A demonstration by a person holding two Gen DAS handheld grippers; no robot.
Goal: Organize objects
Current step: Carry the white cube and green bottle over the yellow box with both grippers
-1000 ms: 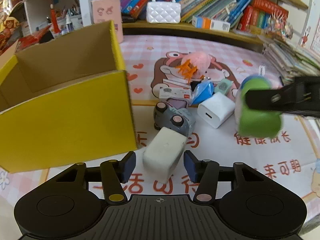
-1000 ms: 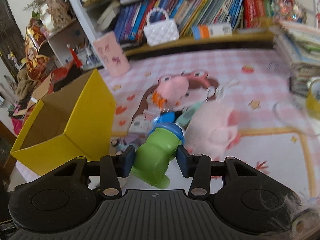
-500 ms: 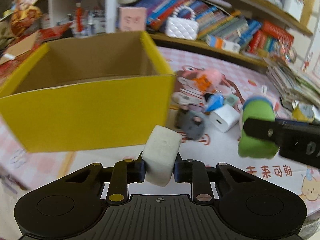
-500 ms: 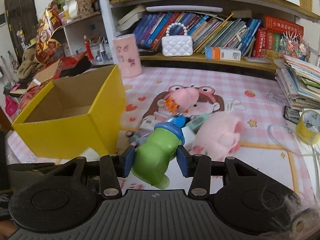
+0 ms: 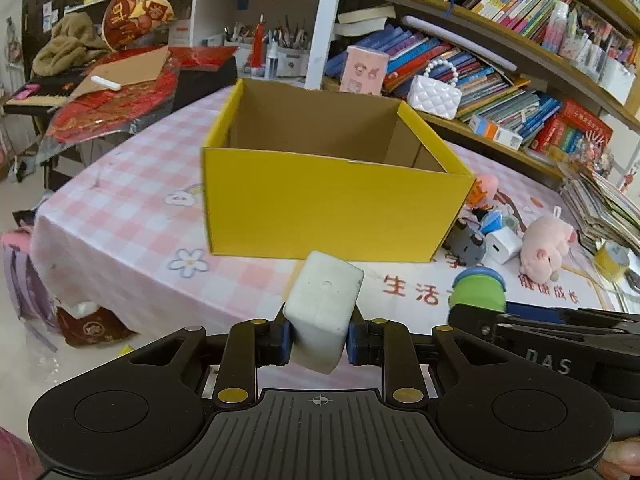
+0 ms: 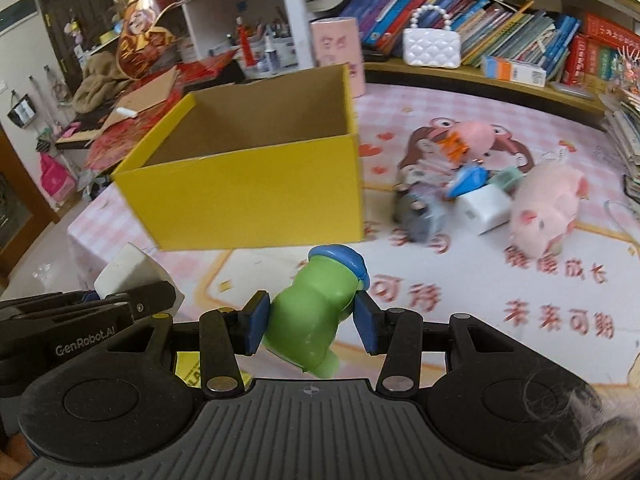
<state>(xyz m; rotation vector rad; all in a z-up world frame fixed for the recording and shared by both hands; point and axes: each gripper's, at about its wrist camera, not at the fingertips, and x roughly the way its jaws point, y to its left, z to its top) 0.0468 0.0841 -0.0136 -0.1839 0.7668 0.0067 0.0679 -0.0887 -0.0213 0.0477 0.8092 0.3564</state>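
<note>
My left gripper is shut on a white block-shaped charger, held in the air before the near wall of an open yellow cardboard box. The box looks empty inside. My right gripper is shut on a green toy with a blue cap, also lifted, just in front of the same yellow box. The left gripper with the white charger shows at the left of the right wrist view. The green toy shows at the right of the left wrist view.
To the right of the box lie a grey toy car, a white cube charger, a blue item and a pink plush pig on the pink checked tablecloth. Bookshelves run behind. The table edge drops off at the left.
The left gripper closed on the white charger and lifted it off the table. Both grippers swung left with their loads, from beside the toy pile to in front of the yellow box.
</note>
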